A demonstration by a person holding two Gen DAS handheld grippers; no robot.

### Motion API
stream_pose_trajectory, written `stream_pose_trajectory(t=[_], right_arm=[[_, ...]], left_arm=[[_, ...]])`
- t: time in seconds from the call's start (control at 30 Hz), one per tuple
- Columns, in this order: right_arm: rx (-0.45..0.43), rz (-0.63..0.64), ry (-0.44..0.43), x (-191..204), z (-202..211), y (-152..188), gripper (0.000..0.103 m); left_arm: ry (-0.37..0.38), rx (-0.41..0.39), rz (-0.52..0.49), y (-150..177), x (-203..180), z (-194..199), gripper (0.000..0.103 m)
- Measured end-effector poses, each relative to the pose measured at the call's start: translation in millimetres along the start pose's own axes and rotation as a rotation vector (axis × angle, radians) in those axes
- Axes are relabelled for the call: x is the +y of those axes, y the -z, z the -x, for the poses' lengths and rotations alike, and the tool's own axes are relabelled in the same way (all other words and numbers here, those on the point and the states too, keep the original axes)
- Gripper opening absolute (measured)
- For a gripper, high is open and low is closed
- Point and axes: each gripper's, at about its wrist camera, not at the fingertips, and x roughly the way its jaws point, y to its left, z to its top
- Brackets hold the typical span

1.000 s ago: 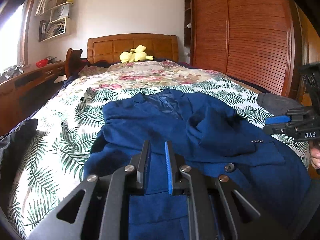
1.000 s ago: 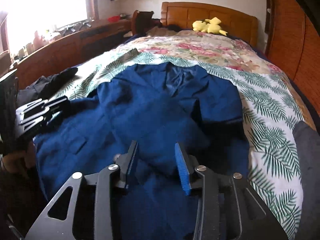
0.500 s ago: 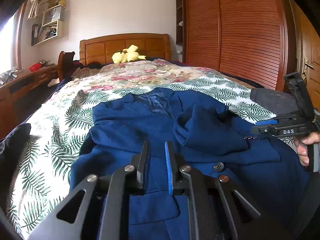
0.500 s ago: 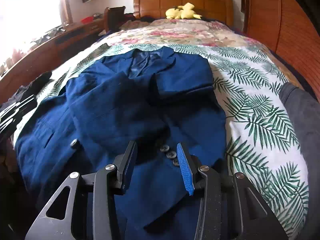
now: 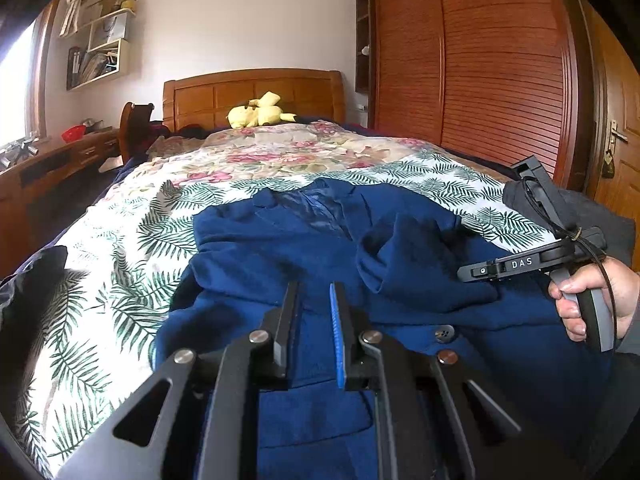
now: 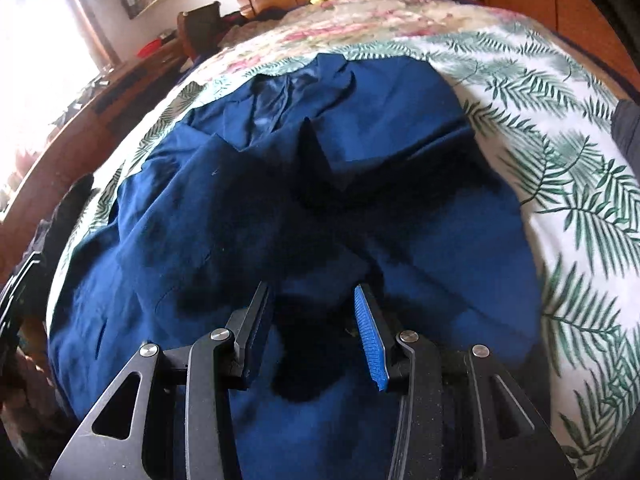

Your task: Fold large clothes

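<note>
A blue jacket (image 5: 320,264) lies spread on the near part of a bed, collar toward the far headboard (image 5: 252,94), with one sleeve folded across its front and dark buttons (image 5: 443,333) showing near the right hem. It rests on a palm-leaf sheet (image 5: 120,264), beyond which lies a floral quilt (image 5: 280,152). The left gripper (image 5: 314,320) hovers over the near hem with its fingers set narrowly apart and nothing between them. The right gripper (image 6: 312,320) hangs above the jacket's middle, casting a dark shadow on the cloth, with its fingers spread wide and holding nothing. In the left wrist view the right hand (image 5: 592,300) grasps that gripper's handle at the right edge. A yellow plush toy (image 5: 260,111) sits by the headboard. A wooden wardrobe (image 5: 480,64) stands to the right, a desk (image 5: 52,160) to the left, and dark clothing (image 5: 576,216) lies at the right bedside.
</note>
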Motion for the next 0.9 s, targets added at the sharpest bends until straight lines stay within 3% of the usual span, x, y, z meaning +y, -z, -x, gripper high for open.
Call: stream_pose_trajectory(t=[0.03,0.07,0.1,0.43,0.57,0.63,0.7,0.9], right_arm=[[0.001,0.002,-0.002,1.3,-0.4,-1.0,0.032],[-0.003,0.011,-0.006,3.6,0.4,-1.7,0.014],[-0.006,0.031,-0.011,7.3,2.0,-2.2,0.004],[-0.126,0.220,-0.049,79.9,46.2,5.2,0.000],[-0.143,0.235,0.004,90.2,46.8,2.2,0.000],[-0.138,0.207,0.078,79.7,40.0,-4.2,0.012],[-0.127,0.155,0.118,60.9,33.2,-9.2,0.055],[-0.060,0.050,0.154,12.4,10.6,-11.3,0.058]], left_arm=[[-0.003,-0.001,0.003,0.5,2.1,1.3,0.011],[-0.005,-0.002,0.008,1.2,5.7,3.3,0.011],[-0.007,-0.003,0.013,1.7,8.2,4.9,0.011],[-0.029,-0.019,0.058,2.0,31.3,17.8,0.011],[-0.034,-0.015,0.058,3.1,33.3,17.6,0.011],[-0.033,-0.014,0.057,3.2,32.9,18.0,0.011],[-0.032,-0.017,0.055,3.2,32.8,18.4,0.011],[-0.032,-0.018,0.053,3.3,33.6,19.5,0.011]])
